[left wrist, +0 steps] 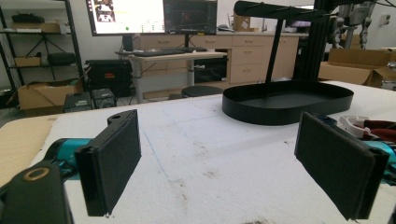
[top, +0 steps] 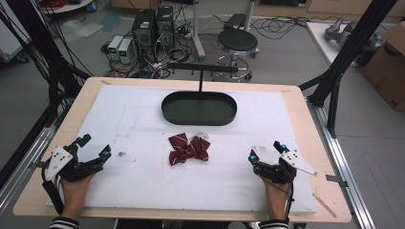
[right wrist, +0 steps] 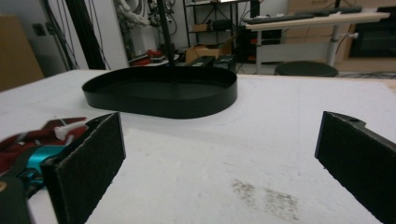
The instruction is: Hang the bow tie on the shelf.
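Note:
A dark red bow tie [top: 189, 149] with a white clip lies on the white mat in the middle of the table. Behind it stands a black oval tray [top: 199, 108] with a T-shaped stand rising from it. My left gripper [top: 94, 147] rests open at the left of the mat, nothing between its jaws. My right gripper [top: 265, 151] rests open at the right, also empty. The left gripper view shows the tray [left wrist: 287, 103] ahead and part of the bow tie [left wrist: 373, 129] beyond the right jaw. In the right gripper view the tray [right wrist: 161, 93] is ahead and the bow tie [right wrist: 37, 135] lies at left.
The white mat [top: 143, 124] covers most of the wooden table [top: 305, 124]. Faint dirt marks dot the mat near each gripper. A stool [top: 237, 43], computers and cables stand on the floor beyond the far edge. A black frame post [top: 344, 57] rises at the right.

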